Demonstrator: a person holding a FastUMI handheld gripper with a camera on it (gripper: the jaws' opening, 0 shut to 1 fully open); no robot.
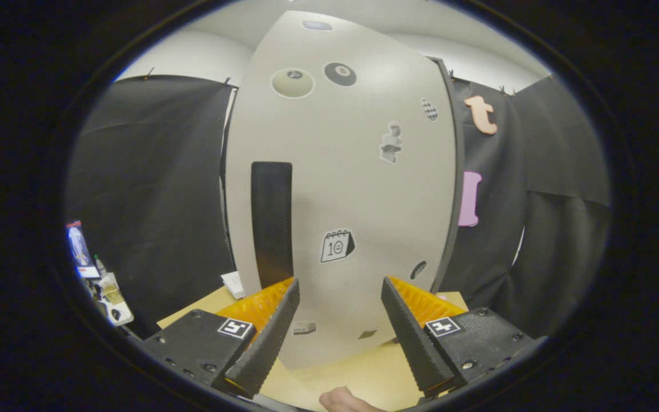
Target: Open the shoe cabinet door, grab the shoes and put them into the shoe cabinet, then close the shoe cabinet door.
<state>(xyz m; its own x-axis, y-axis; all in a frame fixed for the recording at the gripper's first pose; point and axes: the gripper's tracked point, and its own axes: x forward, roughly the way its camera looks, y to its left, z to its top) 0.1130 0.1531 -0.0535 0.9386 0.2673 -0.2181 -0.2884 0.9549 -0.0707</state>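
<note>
A tall pale shoe cabinet stands straight ahead on a light wooden tabletop. Its door looks closed and carries several stickers. A long dark vertical handle runs down the door's left part, just beyond my left fingertip. My gripper is open, its two fingers spread wide, with nothing between them but the door's lower face. No shoes are in sight.
Black cloth walls close in on both sides of the cabinet. A cluttered shelf or cart with small items sits far left. A white object lies on the table by the cabinet's left foot. A fingertip shows below the fingers.
</note>
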